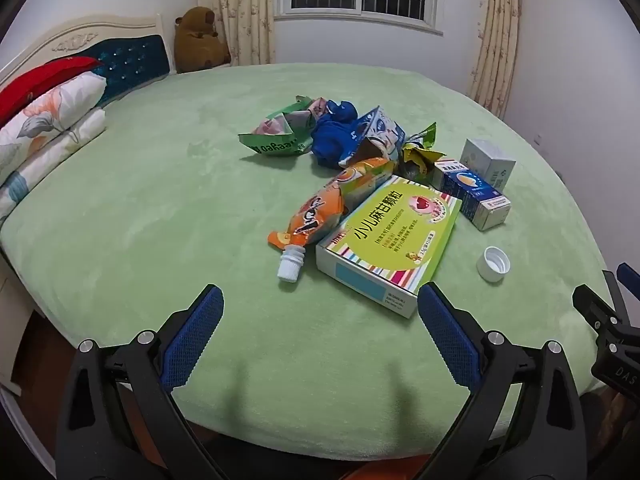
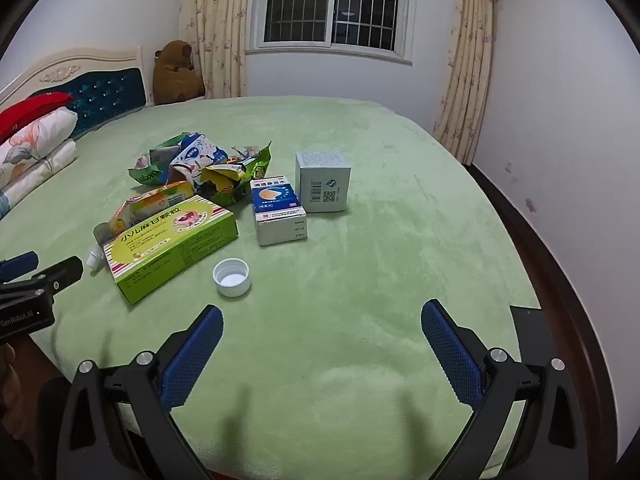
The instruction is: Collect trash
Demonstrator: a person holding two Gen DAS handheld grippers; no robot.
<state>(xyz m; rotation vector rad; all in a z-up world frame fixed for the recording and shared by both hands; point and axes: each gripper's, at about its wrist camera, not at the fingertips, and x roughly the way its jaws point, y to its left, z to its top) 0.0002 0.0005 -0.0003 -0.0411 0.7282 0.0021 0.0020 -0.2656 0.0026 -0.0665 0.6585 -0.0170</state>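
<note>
Trash lies in a loose heap on the green bed cover [image 1: 160, 208], a little above the middle of the left wrist view. Nearest the lens: a yellow-green medicine box [image 1: 390, 240], lying flat, one corner reaching down toward the right finger of the left gripper [image 1: 320, 300]. Touching its left edge, an orange spouted pouch [image 1: 320, 212], white nozzle aimed at the lower frame. Behind these, a green wrapper [image 1: 280, 136], a crumpled blue bag [image 1: 332, 136], a torn blue-and-white carton [image 1: 380, 132] and a yellow-green foil packet [image 1: 420, 148], all bunched together.

Right of the heap: a blue-and-white box [image 1: 474, 194] on its side, and a pale grey box [image 1: 488, 162] upright just behind it. A white bottle cap [image 1: 494, 264] sits open side up, apart from the rest, toward the lower right.

Left gripper: held low over the near edge of the bed, level, aimed at the heap. Jaws spread wide, nothing between them, blue pads facing in.

Right gripper [image 2: 322, 320]: same posture, also low at the bed's near edge, jaws released and empty. In its view the cap [image 2: 232, 278] lies just above the left finger, and the medicine box [image 2: 172, 246] sits to the left of centre. The two grippers are side by side; each shows at the edge of the other's frame.

Upper left of both views: headboard [image 1: 120, 60], stacked pillows [image 1: 52, 120], a brown plush toy [image 1: 198, 40]. Window [image 2: 332, 4] with curtains at top centre.
</note>
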